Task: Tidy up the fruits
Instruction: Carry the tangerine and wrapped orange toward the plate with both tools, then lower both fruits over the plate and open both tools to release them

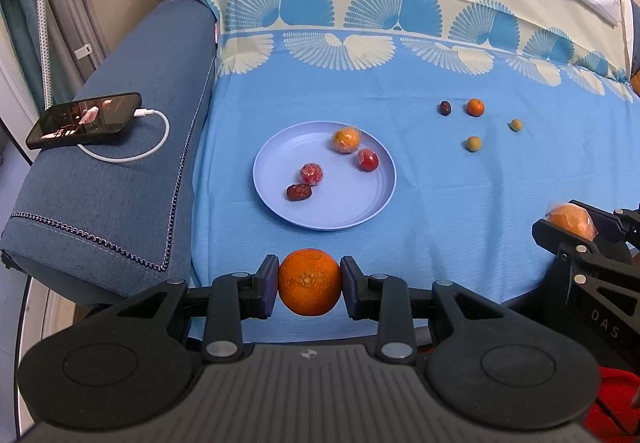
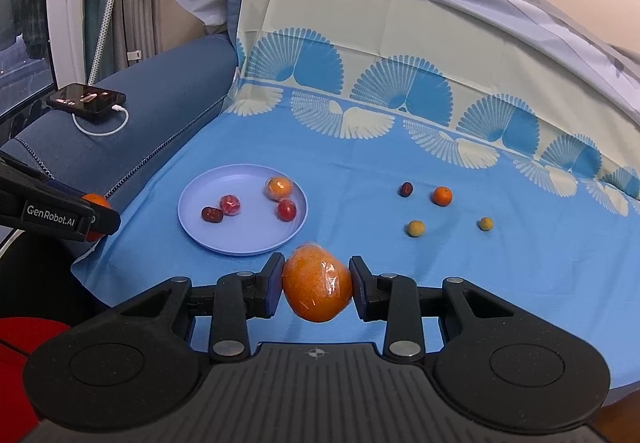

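Note:
My left gripper [image 1: 309, 283] is shut on a bare orange [image 1: 309, 281], held near the front of the blue cloth, just short of the lilac plate [image 1: 352, 211]. My right gripper [image 2: 316, 285] is shut on a plastic-wrapped orange [image 2: 317, 283], to the right of the plate [image 2: 208, 235]. The plate holds a wrapped orange [image 1: 346, 139], two wrapped red fruits [image 1: 367, 160] [image 1: 311, 174] and a dark red date [image 1: 298, 192]. Loose on the cloth to the right lie a small orange [image 1: 475, 107], a dark date [image 1: 445, 107] and two small greenish fruits [image 1: 473, 143] [image 1: 516, 124].
A phone [image 1: 84, 119] with a white charging cable lies on the blue sofa arm [image 1: 120, 183] at the left. The patterned cloth rises up the sofa back behind the fruits. Something red [image 2: 24, 339] sits low at the front edge.

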A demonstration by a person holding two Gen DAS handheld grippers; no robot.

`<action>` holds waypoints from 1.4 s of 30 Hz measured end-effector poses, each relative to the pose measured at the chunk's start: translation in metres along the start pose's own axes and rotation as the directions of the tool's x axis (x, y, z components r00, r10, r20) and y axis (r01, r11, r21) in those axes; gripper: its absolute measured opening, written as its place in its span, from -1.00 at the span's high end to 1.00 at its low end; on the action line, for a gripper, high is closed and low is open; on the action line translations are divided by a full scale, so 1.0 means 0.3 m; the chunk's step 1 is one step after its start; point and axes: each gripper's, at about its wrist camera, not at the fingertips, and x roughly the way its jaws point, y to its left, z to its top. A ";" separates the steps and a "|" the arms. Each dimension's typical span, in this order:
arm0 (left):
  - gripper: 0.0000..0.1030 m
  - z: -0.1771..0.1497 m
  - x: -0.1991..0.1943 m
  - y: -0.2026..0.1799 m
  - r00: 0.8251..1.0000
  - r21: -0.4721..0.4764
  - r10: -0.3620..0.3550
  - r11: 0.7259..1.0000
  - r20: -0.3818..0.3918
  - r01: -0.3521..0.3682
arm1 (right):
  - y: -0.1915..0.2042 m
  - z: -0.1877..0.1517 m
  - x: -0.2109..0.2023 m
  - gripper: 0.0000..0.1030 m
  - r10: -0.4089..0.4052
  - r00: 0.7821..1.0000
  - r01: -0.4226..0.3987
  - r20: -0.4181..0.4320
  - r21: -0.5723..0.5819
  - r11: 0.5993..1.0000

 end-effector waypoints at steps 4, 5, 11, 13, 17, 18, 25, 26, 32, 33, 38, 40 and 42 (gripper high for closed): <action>0.29 0.002 0.007 0.001 1.000 -0.001 -0.001 1.000 -0.005 0.001 | 0.003 0.001 0.005 0.29 0.003 1.000 -0.003 -0.005 -0.002 1.000; 0.29 0.003 0.008 0.001 1.000 -0.001 -0.001 1.000 -0.007 0.001 | 0.002 0.001 0.007 0.29 0.003 1.000 -0.003 -0.007 -0.003 1.000; 0.29 0.006 0.019 0.001 1.000 -0.004 -0.001 1.000 -0.014 0.001 | 0.001 0.002 0.016 0.29 0.007 1.000 -0.007 -0.016 -0.004 1.000; 0.29 0.006 0.021 0.002 1.000 -0.003 -0.001 1.000 -0.015 0.001 | 0.001 0.002 0.019 0.29 0.009 1.000 -0.009 -0.019 -0.005 1.000; 0.29 0.002 0.033 0.010 1.000 -0.006 -0.004 1.000 -0.024 0.004 | 0.001 0.001 0.027 0.29 0.009 1.000 -0.010 -0.028 -0.005 1.000; 0.29 0.002 0.036 0.011 1.000 -0.007 -0.005 1.000 -0.026 0.005 | 0.002 0.001 0.029 0.29 0.009 0.999 -0.010 -0.031 -0.004 1.000; 0.29 0.004 0.061 0.020 0.999 -0.012 -0.008 1.000 -0.042 0.007 | 0.006 0.003 0.055 0.29 0.014 0.998 -0.015 -0.053 -0.014 1.000; 0.29 0.006 0.067 0.023 0.999 -0.013 -0.008 1.000 -0.045 0.007 | 0.007 0.004 0.061 0.29 0.014 0.998 -0.015 -0.059 -0.015 1.000; 0.29 0.036 0.111 0.063 0.998 -0.031 -0.011 0.999 -0.064 0.009 | 0.023 0.012 0.100 0.29 0.011 0.997 -0.013 -0.072 -0.021 1.000; 0.29 0.045 0.119 0.073 0.998 -0.037 -0.010 0.999 -0.064 0.008 | 0.026 0.016 0.109 0.29 0.013 0.997 -0.014 -0.074 -0.021 1.000; 0.29 0.107 0.173 0.115 0.998 -0.065 -0.005 0.998 -0.070 0.001 | 0.045 0.041 0.171 0.29 0.031 0.996 -0.034 -0.084 -0.033 0.999; 0.29 0.129 0.205 0.120 0.997 -0.068 -0.008 0.998 -0.080 0.003 | 0.059 0.055 0.203 0.29 0.044 0.995 -0.048 -0.088 -0.041 0.998; 0.29 0.149 0.244 0.117 0.995 -0.068 -0.015 0.998 -0.098 0.008 | 0.072 0.069 0.240 0.29 0.062 0.994 -0.067 -0.090 -0.050 0.997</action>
